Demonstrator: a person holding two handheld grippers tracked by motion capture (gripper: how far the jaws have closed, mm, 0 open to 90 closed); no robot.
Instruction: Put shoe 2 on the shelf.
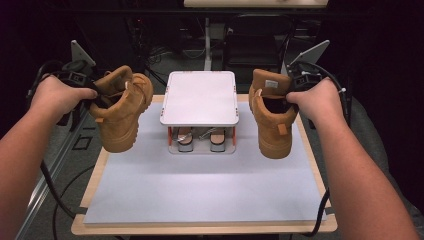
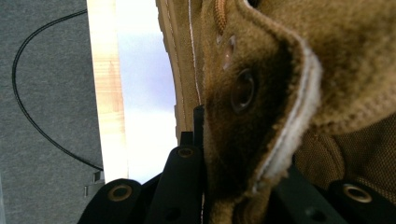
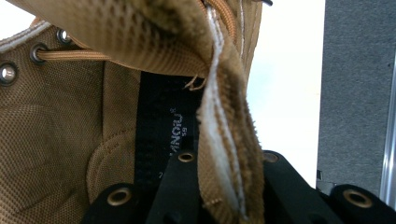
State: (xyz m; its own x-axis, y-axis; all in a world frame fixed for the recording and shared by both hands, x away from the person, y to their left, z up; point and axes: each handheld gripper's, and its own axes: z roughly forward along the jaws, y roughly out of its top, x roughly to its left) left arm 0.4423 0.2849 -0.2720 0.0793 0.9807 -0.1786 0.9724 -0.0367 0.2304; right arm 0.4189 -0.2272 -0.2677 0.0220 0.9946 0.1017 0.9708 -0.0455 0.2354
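Left claw (image 1: pixel 95 96), gripped in a bare left hand (image 1: pixel 57 95), pinching the ankle collar of a tan suede lace-up boot (image 1: pixel 121 109). Jaws pressed on either side of the collar edge, seen close in the left gripper view (image 2: pixel 233 140). Boot hanging from that claw, toe pointing down, clear of the tabletop (image 1: pixel 200 185).

Right claw (image 1: pixel 286 96), gripped in a bare right hand (image 1: pixel 316 100), pinching the collar of a second, matching tan suede boot (image 1: pixel 271 117). Jaws closed on the frayed collar edge, with the mesh lining and a black inner label just beyond them in the right gripper view (image 3: pixel 224 140). Second boot also hanging toe down, lifted off the surface.

Between the two claws, farther out: a small white two-tier shoe rack (image 1: pixel 200 97) with a flat top, standing on a pale grey mat (image 1: pixel 200 190) over the wooden tabletop. On its lower shelf, a pair of small shoes (image 1: pixel 200 139), details too small to tell.

Outside the claws, dark floor and trailing black cables (image 1: pixel 50 185).
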